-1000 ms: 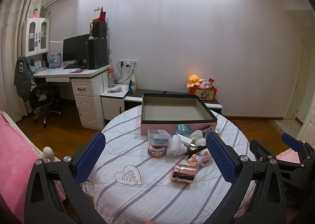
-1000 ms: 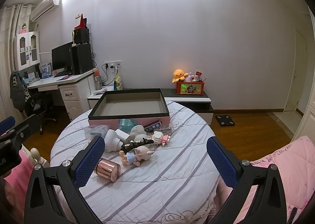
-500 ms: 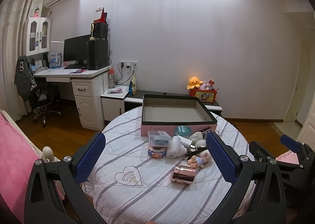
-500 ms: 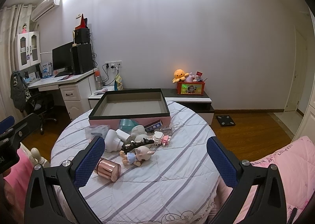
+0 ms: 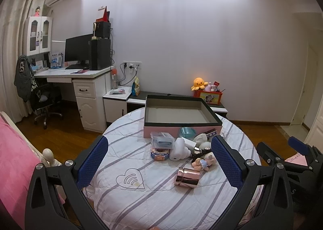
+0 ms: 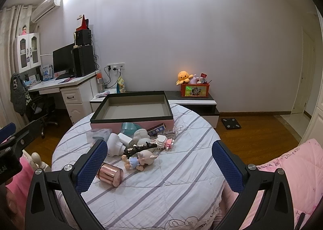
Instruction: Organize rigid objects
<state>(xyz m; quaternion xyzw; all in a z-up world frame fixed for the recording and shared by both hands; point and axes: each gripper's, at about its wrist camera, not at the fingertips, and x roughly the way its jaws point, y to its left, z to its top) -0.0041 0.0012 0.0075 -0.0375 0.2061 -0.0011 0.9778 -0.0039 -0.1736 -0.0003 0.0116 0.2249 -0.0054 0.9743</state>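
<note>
A pile of small objects lies on a round table [image 5: 125, 197] with a striped cloth [image 6: 181, 185]. It holds a rose-gold cylinder [image 5: 187, 176] [image 6: 110, 174], a pig figurine [image 6: 141, 160] [image 5: 202, 162], a white bottle [image 5: 179, 150], a clear case [image 5: 162, 142], a pink brick toy [image 6: 165, 142] and a black hair clip [image 6: 140, 147]. Behind the pile stands an open pink box with a black rim [image 5: 181, 113] [image 6: 131, 108], empty. My left gripper [image 5: 159, 163] and right gripper [image 6: 159, 166] are both open and empty, held short of the pile.
A white desk with a monitor [image 5: 78, 50] and a chair [image 5: 44, 96] stand at the left. A low cabinet with an orange plush toy [image 6: 182, 77] lines the far wall. Pink bedding [image 6: 292, 173] lies at the right, and also at the left [image 5: 12, 161].
Both views have shifted only slightly; the objects on the table have not moved and both grippers stay open.
</note>
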